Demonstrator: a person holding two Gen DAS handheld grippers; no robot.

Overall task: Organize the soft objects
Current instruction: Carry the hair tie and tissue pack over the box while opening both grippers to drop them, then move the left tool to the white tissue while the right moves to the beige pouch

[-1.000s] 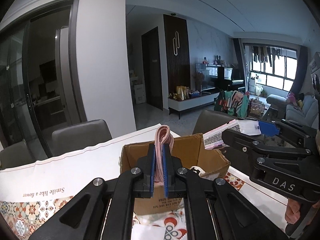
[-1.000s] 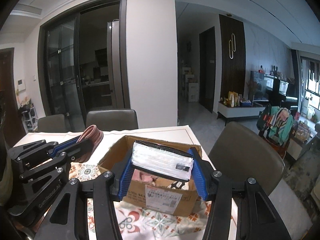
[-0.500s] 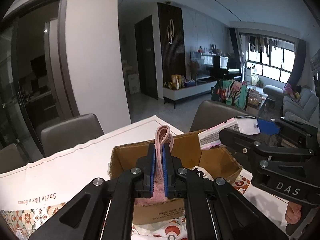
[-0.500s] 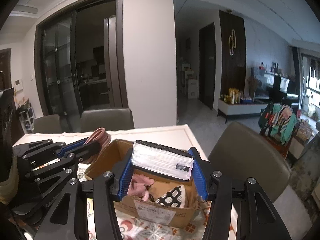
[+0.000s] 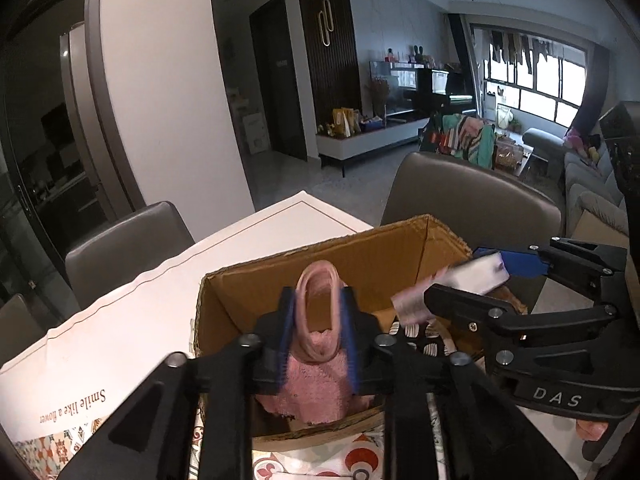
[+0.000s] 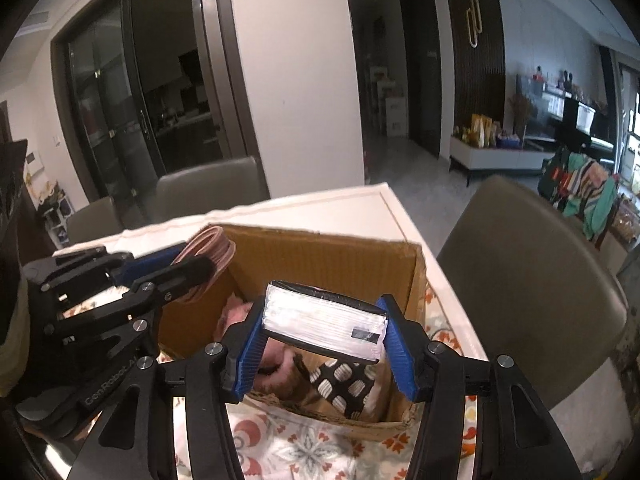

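Left wrist view: we see the left tongs [image 5: 318, 328], jaws opening, a pink looped fabric [image 5: 318, 308] between them over the cardboard box [image 5: 360, 252]. The right tongs [image 6: 320, 344], jaws opening slightly, hold a white wrapped pack [image 6: 324, 318] above that box. One box sits on the patterned surface [image 6: 312, 452]; beyond its white edge stand three grey chairs [image 6: 528, 248], then open floor.
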